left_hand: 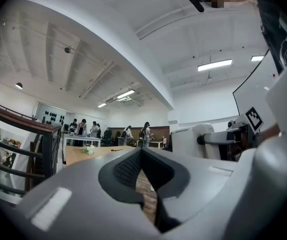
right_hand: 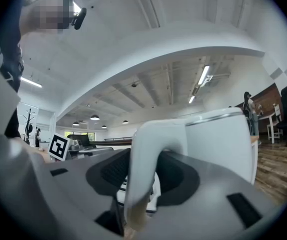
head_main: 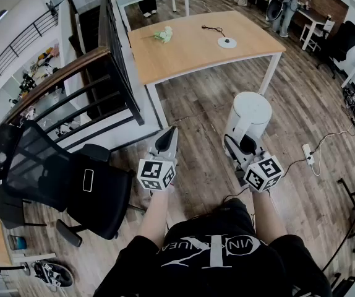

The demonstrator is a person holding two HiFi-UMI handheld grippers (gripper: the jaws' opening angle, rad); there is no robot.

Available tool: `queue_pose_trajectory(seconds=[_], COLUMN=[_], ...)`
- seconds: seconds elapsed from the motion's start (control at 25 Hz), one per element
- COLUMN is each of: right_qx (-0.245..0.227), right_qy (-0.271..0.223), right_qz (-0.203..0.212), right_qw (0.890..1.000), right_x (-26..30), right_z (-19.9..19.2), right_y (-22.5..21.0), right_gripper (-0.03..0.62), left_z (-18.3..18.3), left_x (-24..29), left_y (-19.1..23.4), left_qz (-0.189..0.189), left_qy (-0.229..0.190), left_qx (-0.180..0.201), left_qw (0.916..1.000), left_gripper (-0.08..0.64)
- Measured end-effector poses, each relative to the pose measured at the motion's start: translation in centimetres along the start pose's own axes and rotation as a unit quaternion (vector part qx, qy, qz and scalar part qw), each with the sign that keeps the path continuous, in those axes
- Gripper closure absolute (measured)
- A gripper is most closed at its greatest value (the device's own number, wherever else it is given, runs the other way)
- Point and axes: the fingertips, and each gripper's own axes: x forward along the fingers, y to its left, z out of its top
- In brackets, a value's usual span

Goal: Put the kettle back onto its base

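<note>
Half the job at most, as I judged it. You had the kettle (head_main: 247,119) lifted and in transit, not yet landed.

- R side: the right gripper (head_main: 240,147) was clamped on the kettle's handle (right_hand: 146,154). In the right gripper view the white loop sat between both pads, and the body stood upright just beyond the jaws. The kettle hung over the wood floor (head_main: 196,110), near you and right of centre, with nothing under it.
- L side: the left gripper (head_main: 167,140) was closed with nothing in it. Its own view showed the pads meeting and only floor in the slit between them. It pointed fwd, level, beside the right one, and wasn't touching the kettle.
- Target: the base (head_main: 227,42), a white round disc w/ a dark cord (head_main: 213,28) running off its far-left side, sat bare on the far table (head_main: 183,57), toward its right half. It was well apart from the kettle, with open floor and the table's near edge between them.

Done: pickup, a firm-looking hold, and the kettle upright.

Left to do, by my read: carry it fwd to the table, line the underside up over the disc, lower it till it seats, then let go.

Watch the table's near edge on approach. The chair (head_main: 60,184) and railing (head_main: 103,73) were off to the left, out of your path.
</note>
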Motion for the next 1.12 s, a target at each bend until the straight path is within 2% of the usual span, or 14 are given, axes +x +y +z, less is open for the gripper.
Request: queue_pose_trajectory(seconds=[0.56,0.88,1.12], right_qx=[-0.008,0.006,0.010], right_qy=[-0.010,-0.017,-0.019], right_qz=[-0.026,-0.035,-0.034], right_qw=[1.000,0.999,0.999], right_x=[-0.8,-0.4,1.1], right_z=[0.0,0.6,0.7], right_y=[2.2,0.9,-1.3], right_gripper=[0.433,0.433,0.433], left_z=[-0.3,-0.1,-0.5], left_x=[-3.1,-2.7,-0.1], left_y=[0.2,1.1,1.6], left_qz=[-0.010,-0.005,-0.008], left_qy=[-0.005,-0.004,0.001], left_qx=[-0.009,-0.013,-0.016], left_qw=[0.9999,0.9999,0.9998], left_gripper=[0.551,0.551,0.551])
